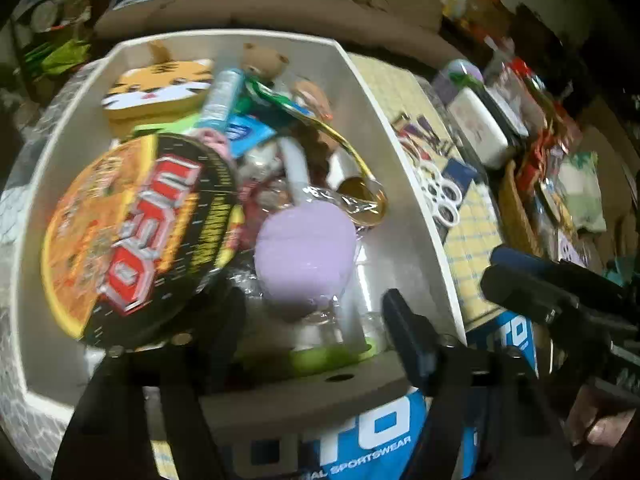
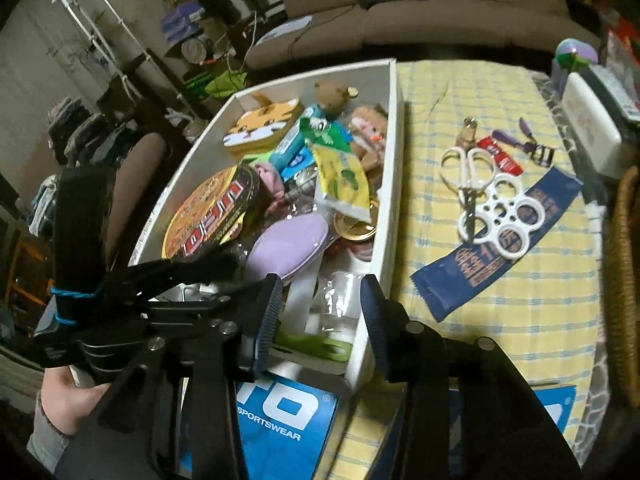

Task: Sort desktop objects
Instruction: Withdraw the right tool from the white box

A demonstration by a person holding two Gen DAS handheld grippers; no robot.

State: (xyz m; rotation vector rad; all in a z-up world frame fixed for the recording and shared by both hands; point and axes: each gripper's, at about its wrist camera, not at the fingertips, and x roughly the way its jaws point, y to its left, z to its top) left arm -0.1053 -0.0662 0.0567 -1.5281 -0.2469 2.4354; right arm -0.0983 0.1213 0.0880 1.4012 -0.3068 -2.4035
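Observation:
A white box (image 1: 416, 184) (image 2: 394, 184) holds several things: a round noodle bowl (image 1: 136, 236) (image 2: 212, 212), a lilac pad in clear wrap (image 1: 306, 256) (image 2: 286, 246), a tiger tin (image 1: 158, 88) (image 2: 264, 126) and a gold lid (image 1: 366, 200). My left gripper (image 1: 312, 320) is open over the box's near end, beside the noodle bowl. My right gripper (image 2: 320, 312) is open and empty above the box's near corner; it also shows in the left wrist view (image 1: 552, 284). White scissors (image 2: 468, 188), a white ring holder (image 2: 508, 216) and a blue ribbon (image 2: 496, 248) lie on the yellow checked cloth (image 2: 520, 312).
A green tool (image 2: 316, 344) lies at the box's near end. A blue sportswear bag (image 2: 288, 412) sits under the box. A white case (image 2: 592, 128) and a wicker basket (image 2: 624, 280) stand at the right. A sofa (image 2: 400, 20) is behind the table.

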